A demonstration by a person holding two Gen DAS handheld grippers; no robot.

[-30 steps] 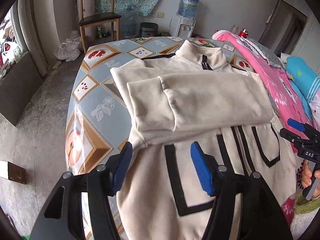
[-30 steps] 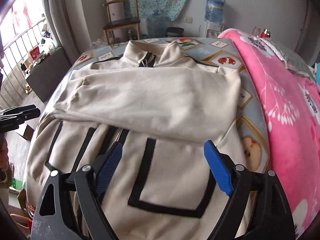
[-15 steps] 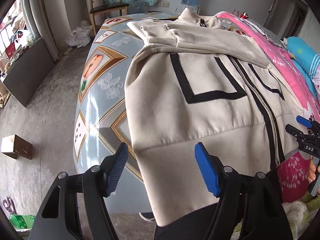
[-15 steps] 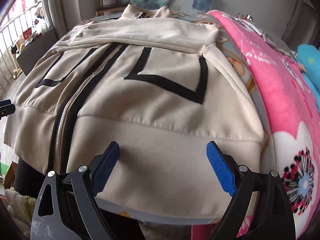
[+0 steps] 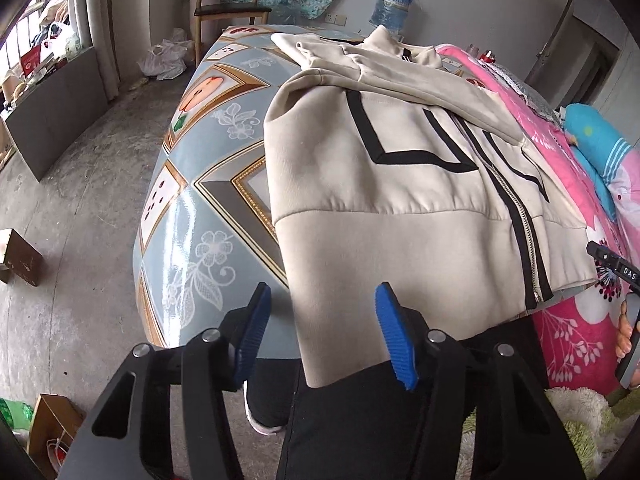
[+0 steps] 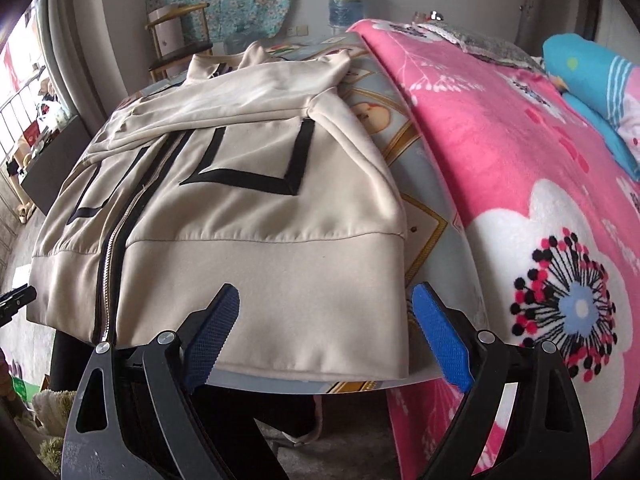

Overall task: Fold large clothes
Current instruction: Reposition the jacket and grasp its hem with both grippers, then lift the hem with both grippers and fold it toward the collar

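The left claw (image 5: 320,334) hangs at the near left corner of the cream jacket (image 5: 384,184), where the hem band droops over the desk (image 5: 208,184) edge. Its blue pads stand half apart and have just been closing, with the hem corner between them but not yet pinched. The jacket lies zipped and face up on the desk, both sleeves folded across the chest and the collar at the far end. The right claw (image 6: 324,336) is wide apart and holds nothing; it straddles the hem near the right corner.

For a clean fold, I would judge that each claw should bite well into the thick hem band, taking both layers, at matching spots either side of the zip (image 6: 116,248). Then both should lift together and carry the hem toward the collar so the crease runs straight.

The desk wears a glossy, slippery-looking cloth printed with fruit. A pink flowered blanket (image 6: 520,160) lies along its right side. A wooden chair (image 5: 228,4) and a water bottle (image 5: 394,6) stand by the far wall above a bare concrete floor.
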